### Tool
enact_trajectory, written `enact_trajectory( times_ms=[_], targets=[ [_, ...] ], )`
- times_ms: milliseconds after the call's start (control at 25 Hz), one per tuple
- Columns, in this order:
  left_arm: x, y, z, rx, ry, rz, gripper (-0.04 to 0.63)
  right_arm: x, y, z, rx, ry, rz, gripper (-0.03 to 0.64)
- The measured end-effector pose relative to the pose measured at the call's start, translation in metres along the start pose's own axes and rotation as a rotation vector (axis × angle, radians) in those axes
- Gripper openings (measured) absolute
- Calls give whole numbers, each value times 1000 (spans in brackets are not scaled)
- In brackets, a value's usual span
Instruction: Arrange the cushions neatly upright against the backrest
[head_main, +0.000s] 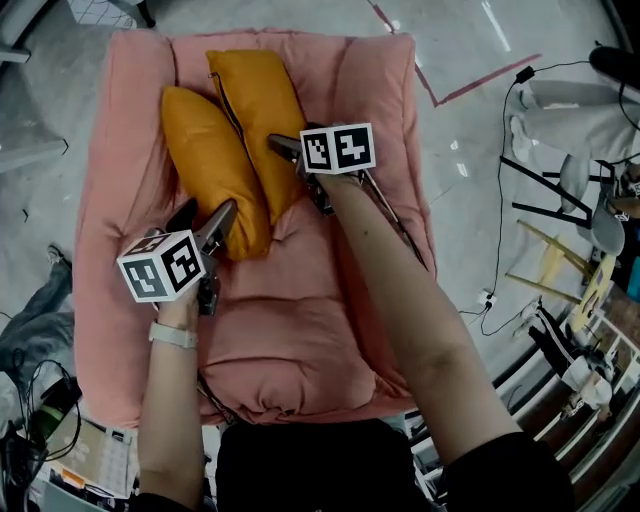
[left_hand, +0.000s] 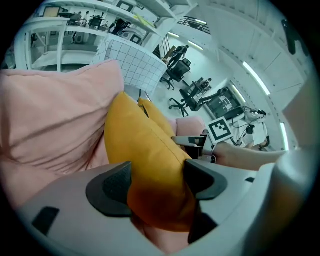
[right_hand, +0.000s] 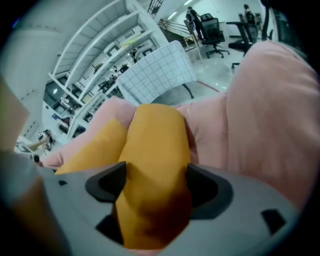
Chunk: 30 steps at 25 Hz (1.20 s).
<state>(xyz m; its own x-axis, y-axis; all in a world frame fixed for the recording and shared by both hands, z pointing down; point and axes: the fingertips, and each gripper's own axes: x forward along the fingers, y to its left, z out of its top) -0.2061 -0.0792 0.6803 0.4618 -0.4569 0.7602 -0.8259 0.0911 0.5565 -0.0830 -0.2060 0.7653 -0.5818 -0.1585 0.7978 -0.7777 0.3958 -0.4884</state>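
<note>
The left forearm (head_main: 170, 400) and right forearm (head_main: 400, 290) are reaching over the pink sofa (head_main: 290, 340) toward its backrest (head_main: 375, 70), covering part of the seat. The left tool (left_hand: 155, 182) is standing spread around the left cushion's (head_main: 210, 170) lower corner. The right tool (right_hand: 155, 185) (jaws half hidden under its marker cube (head_main: 338, 148) from above) is standing spread around the right cushion (head_main: 262, 105). Both orange cushions are leaning, tilted and touching each other, toward the backrest.

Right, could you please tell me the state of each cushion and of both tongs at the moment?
Left tongs: open wide, around a corner of the left orange cushion.
Right tongs: open wide, around the end of the right orange cushion.
Left orange cushion: propped up, leaning toward the backrest.
Right orange cushion: propped up toward the backrest, touching the left one.
</note>
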Motion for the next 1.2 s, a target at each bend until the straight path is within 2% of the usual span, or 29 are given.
enact_trajectory(
  times_ms=[160,480,720,960,1080,1200],
  targets=[
    [-2,-6,-5,24,-11,22,289,1,0,-5,16,-8,32,365],
    [-18,-3,-14,14,-28,41,176,-10,7,-10,-4,-7,11,234],
    [-45,-20,-6,-4,-67,55,153,-34,18,4,-81,-36,-20,202],
    [-88,-43,-1,-2,-115,105,147,-62,39,16,-161,-60,22,198],
    [-112,-55,-2,30,-135,153,146,-77,50,28,-238,-72,42,196],
    [-133,-58,-8,11,-166,191,143,-88,66,40,-341,-62,58,193]
  ],
)
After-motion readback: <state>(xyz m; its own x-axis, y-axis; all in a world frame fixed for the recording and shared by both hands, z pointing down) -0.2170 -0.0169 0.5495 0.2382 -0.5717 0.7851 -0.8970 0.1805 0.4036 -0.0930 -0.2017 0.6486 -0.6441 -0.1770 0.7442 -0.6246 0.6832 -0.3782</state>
